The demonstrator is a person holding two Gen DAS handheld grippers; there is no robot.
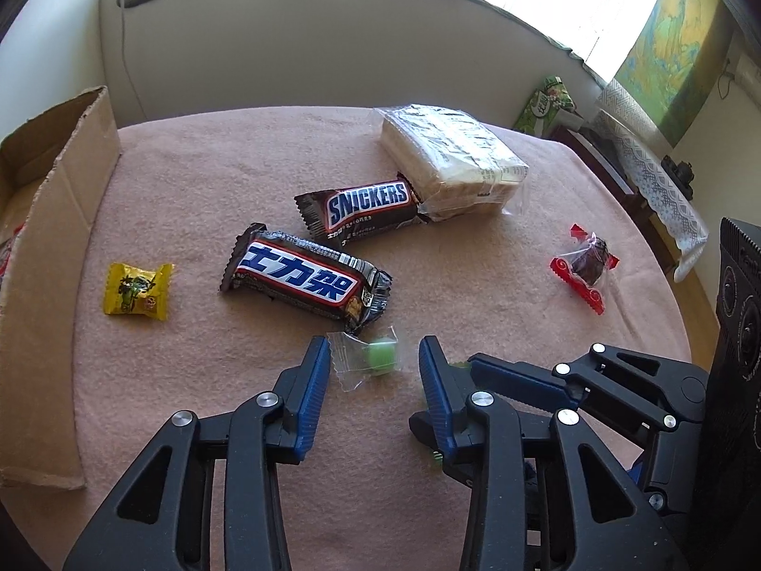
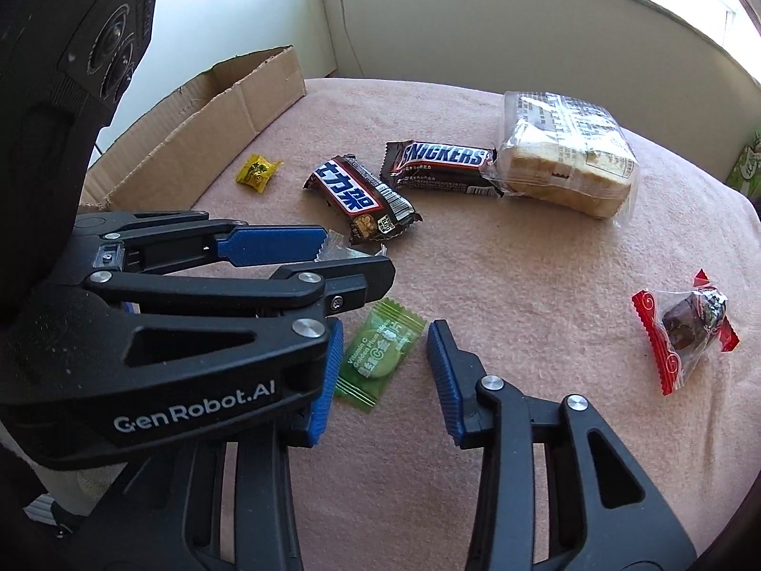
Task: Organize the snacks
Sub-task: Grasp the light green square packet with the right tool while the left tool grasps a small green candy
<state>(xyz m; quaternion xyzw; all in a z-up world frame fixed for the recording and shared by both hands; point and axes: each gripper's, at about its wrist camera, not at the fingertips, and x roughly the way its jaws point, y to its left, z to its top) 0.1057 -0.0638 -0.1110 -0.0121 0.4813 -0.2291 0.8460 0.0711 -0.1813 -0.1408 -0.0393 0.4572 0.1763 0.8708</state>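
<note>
Nearest, we see our left gripper (image 1: 375,364) with its jaws apart around a clear-wrapped green candy (image 1: 380,357), the pads not pressing it. Just beside that candy, our right gripper (image 2: 385,361) stands likewise released around a green plum-slice packet (image 2: 380,352) lying flat on the pink-covered table (image 2: 547,285). Just beyond the clear-wrapped candy lies a Snickers bar with Chinese lettering (image 1: 304,276), and past it a second Snickers bar (image 1: 361,209), whose end touches a wrapped block of sliced bread (image 1: 452,162). Left of the candy sits a yellow sweet (image 1: 138,291), with a cardboard box (image 1: 57,257) farther left. Right of it, well apart, lies a red-wrapped dark sweet (image 1: 587,264).
</note>
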